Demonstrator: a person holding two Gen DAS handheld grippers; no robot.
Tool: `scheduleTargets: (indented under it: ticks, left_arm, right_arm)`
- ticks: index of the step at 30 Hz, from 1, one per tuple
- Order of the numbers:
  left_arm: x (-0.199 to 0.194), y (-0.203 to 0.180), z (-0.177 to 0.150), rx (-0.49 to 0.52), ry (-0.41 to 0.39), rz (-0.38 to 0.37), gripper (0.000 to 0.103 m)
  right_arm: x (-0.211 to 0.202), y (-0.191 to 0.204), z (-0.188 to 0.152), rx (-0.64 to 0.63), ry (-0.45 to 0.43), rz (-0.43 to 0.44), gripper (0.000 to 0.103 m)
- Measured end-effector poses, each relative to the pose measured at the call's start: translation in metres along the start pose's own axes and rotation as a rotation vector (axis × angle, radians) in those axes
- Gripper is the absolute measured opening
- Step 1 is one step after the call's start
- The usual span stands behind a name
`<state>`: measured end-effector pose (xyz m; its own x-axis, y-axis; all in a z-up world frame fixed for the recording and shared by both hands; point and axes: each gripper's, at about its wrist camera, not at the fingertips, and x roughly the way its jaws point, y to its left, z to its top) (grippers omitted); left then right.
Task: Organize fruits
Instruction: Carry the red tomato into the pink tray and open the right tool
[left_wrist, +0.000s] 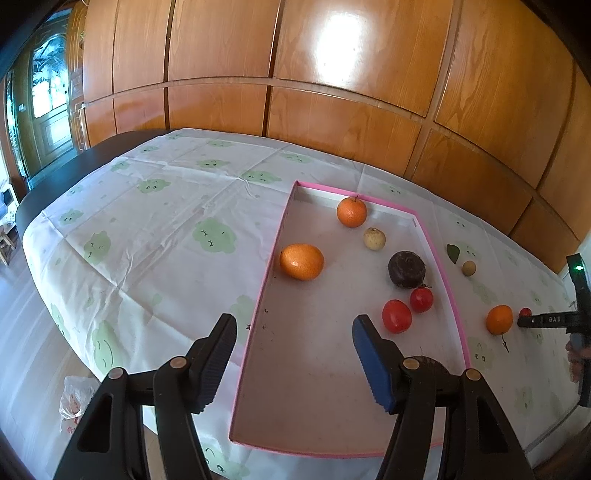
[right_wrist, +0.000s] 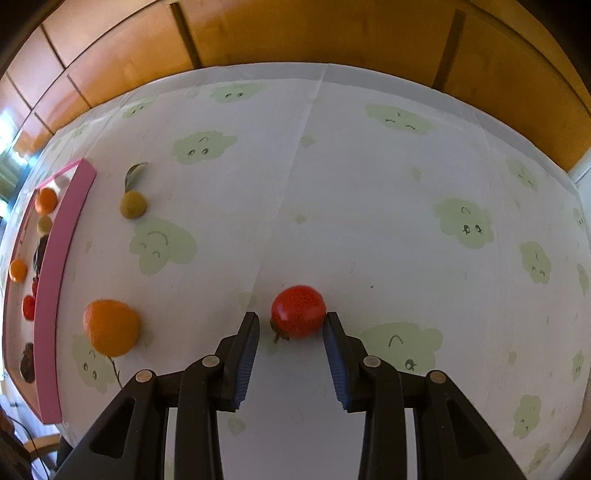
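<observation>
A pink-rimmed tray (left_wrist: 448, 280) lies on the table and holds two oranges (left_wrist: 301, 261), a pale round fruit (left_wrist: 374, 238), a dark fruit (left_wrist: 406, 269) and two red tomatoes (left_wrist: 396, 316). My left gripper (left_wrist: 293, 330) is open and empty above the tray's near left rim. On the cloth right of the tray lie an orange (right_wrist: 110, 327), a small yellowish fruit (right_wrist: 133, 204) and a red tomato (right_wrist: 298, 311). My right gripper (right_wrist: 291, 323) is open, its fingertips on either side of this tomato, the right fingertip (right_wrist: 332, 325) touching it.
A white tablecloth with green cloud faces (right_wrist: 463, 221) covers the table. A wooden panelled wall (left_wrist: 295, 74) runs behind the far edge. A green leaf (left_wrist: 453, 253) lies by the small fruit. A plastic bag (left_wrist: 74, 400) lies on the floor at the left.
</observation>
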<state>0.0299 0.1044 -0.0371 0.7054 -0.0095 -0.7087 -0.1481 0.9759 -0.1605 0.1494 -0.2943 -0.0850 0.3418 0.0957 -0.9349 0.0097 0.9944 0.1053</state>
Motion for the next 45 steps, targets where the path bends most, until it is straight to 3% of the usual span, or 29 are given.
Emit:
scheduleTargets:
  ticks: [5,10,15,18,23,27,31,39,45]
  left_arm:
    - [0.0,-0.001,-0.002,0.002,0.006,-0.003,0.067]
    - [0.0,-0.006,-0.004,0.015,0.009,-0.005,0.067]
    - [-0.002,-0.008,-0.004,0.021,0.005,-0.009,0.067]
    - [-0.003,-0.006,-0.003,0.019,-0.002,-0.008,0.067]
    - [-0.005,0.001,-0.001,0.005,-0.016,0.004,0.067]
    - [-0.007,0.01,0.001,-0.013,-0.025,0.019,0.067]
    - [-0.009,0.015,0.0,-0.022,-0.027,0.026,0.067]
    - [-0.009,0.021,-0.001,-0.03,-0.021,0.027,0.067]
    - [-0.007,0.023,-0.002,-0.032,-0.015,0.025,0.067]
  right_arm:
    - [0.005,0.003,0.006,0.02,-0.018,0.004,0.036]
    - [0.006,0.012,0.006,-0.013,-0.032,-0.039,0.028]
    - [-0.021,0.022,-0.002,-0.047,-0.089,-0.038,0.028]
    - [-0.04,0.045,-0.001,-0.089,-0.131,0.005,0.028]
    - [-0.063,0.125,0.005,-0.23,-0.18,0.144,0.028]
    - [-0.063,0.2,0.006,-0.354,-0.172,0.249,0.028]
    - [-0.049,0.258,0.006,-0.445,-0.149,0.287,0.028]
    - [-0.018,0.309,0.012,-0.451,-0.088,0.342,0.028]
    - [-0.02,0.311,0.01,-0.448,-0.092,0.356,0.028]
